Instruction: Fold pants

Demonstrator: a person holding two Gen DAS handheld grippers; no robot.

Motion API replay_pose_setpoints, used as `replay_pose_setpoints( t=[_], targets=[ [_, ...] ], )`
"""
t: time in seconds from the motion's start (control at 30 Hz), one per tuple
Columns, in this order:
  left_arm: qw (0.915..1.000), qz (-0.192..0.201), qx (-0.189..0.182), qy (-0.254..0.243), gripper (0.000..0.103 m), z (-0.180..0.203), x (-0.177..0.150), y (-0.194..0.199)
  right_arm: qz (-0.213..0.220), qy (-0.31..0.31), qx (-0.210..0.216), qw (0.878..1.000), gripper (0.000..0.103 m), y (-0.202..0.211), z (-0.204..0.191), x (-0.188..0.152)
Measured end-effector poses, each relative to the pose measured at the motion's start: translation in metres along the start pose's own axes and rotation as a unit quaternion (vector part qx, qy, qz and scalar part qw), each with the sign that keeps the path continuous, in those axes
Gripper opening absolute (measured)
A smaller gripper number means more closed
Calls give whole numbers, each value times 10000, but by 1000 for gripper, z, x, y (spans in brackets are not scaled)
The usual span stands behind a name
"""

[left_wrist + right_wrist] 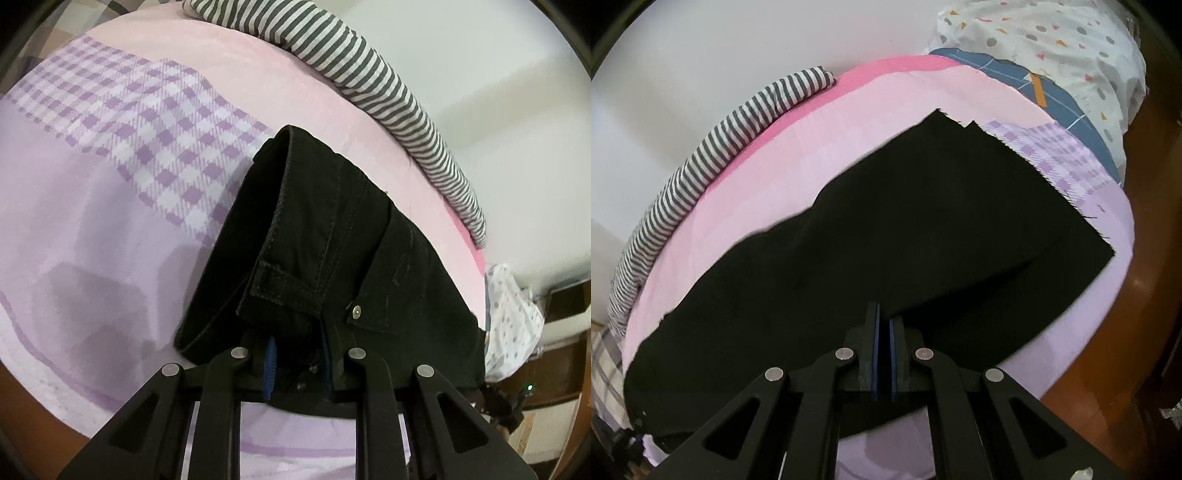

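Black pants (332,236) lie on a pink and lilac bedsheet (92,229). In the left wrist view the waistband end with a metal rivet (355,312) bunches up between the fingers of my left gripper (295,365), which is shut on it. In the right wrist view the legs (905,229) stretch flat across the bed to frayed hems (1034,166) at the far right. My right gripper (884,325) is shut, its blue pads nearly together, pinching the near edge of the leg fabric.
A grey and white striped cloth (369,70) (713,155) lies along the far bed edge by the white wall. A white spotted duvet (1052,48) and blue cloth (1063,96) sit at the bed's end. Brown floor (1108,332) lies beyond the mattress edge.
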State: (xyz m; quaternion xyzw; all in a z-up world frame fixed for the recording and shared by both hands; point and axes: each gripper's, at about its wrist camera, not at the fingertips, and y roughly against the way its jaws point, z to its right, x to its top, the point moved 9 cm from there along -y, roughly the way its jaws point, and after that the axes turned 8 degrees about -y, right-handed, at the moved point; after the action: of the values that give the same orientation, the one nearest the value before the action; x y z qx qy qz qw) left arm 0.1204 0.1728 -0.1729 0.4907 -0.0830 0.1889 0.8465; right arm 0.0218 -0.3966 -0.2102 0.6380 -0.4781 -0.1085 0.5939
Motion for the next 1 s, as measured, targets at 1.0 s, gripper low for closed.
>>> replay_pose_setpoints(
  t=[1.0],
  targets=[
    [9972, -234, 495, -506, 33, 4, -21, 8, -414, -444, 439, 9972, 14, -14, 28, -26]
  ],
)
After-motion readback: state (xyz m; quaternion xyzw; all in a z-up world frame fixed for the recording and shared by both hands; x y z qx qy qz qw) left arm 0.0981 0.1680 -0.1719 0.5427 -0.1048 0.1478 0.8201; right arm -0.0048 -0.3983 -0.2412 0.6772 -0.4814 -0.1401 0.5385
